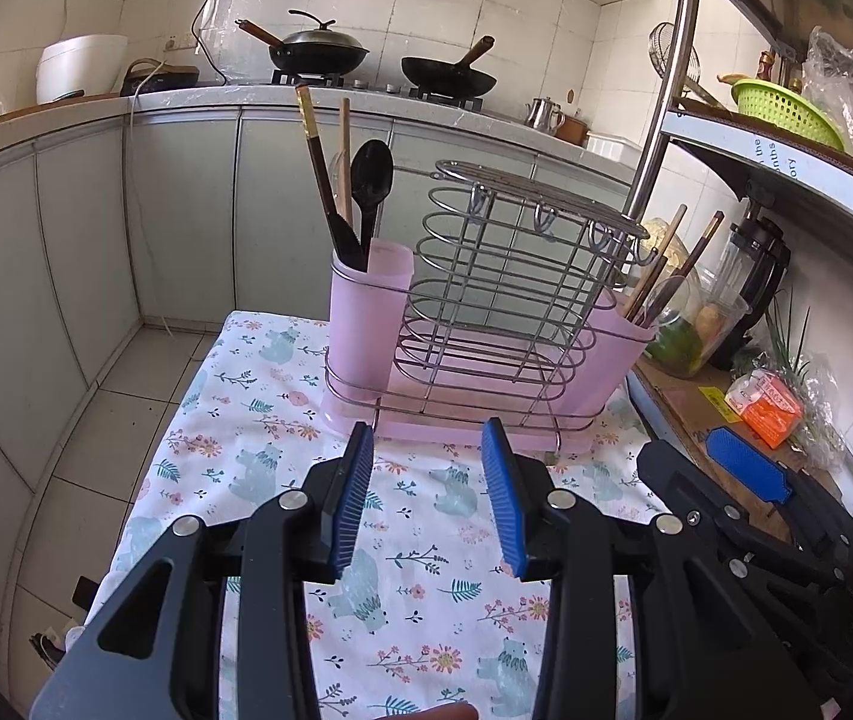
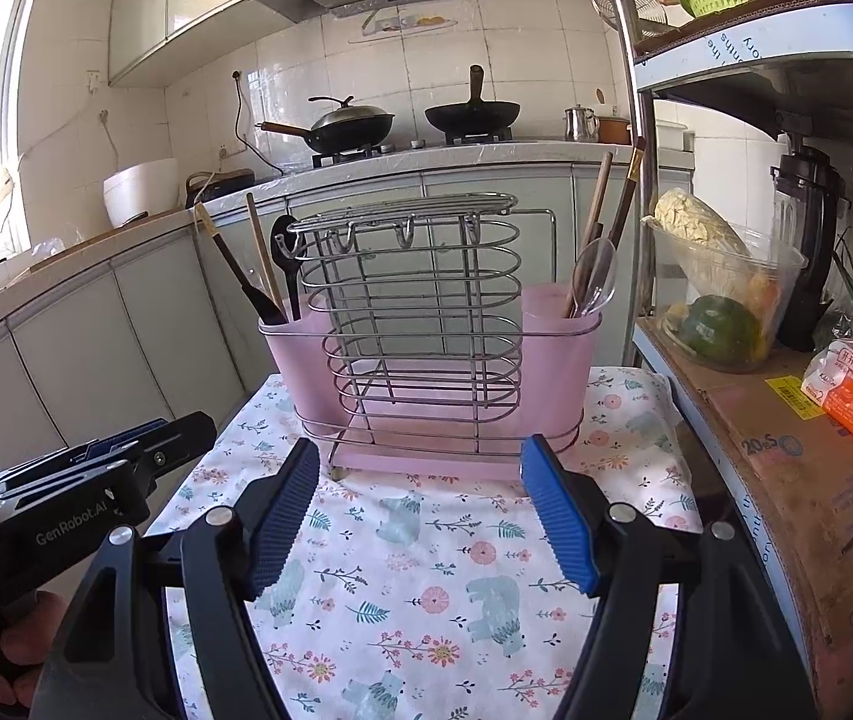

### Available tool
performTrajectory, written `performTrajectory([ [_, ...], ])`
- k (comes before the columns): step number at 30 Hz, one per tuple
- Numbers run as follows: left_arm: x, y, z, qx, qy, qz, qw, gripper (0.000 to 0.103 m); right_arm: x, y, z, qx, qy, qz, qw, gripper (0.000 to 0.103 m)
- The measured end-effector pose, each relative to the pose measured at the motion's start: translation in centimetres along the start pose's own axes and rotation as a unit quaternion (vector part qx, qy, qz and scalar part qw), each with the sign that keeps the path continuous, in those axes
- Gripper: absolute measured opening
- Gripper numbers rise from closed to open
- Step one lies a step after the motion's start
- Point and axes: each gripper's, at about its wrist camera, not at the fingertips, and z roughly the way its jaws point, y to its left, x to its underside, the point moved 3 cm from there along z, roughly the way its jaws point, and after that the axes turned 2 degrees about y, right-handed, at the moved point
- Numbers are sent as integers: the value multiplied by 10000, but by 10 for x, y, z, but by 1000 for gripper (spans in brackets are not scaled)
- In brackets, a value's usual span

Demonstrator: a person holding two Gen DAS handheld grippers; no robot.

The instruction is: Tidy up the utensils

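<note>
Utensil rack (image 2: pixel 426 324) on the cloth (image 2: pixel 426 570), cups with utensils at both ends.

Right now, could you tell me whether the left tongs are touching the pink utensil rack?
Apart. In the left wrist view, the left tongs hang open in front of the pink utensil rack, with patterned cloth visible between the fingertips and the rack's base.

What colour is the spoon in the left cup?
Black. The spoon stands in the left pink cup; the left wrist view shows it best.
</note>
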Motion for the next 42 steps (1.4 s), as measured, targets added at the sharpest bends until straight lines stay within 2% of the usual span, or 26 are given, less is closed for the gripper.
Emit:
performTrajectory([
  [42,10,-12,1,-125,99,141,9998,38,1,-1,-2,81,-13,6,10000,69],
])
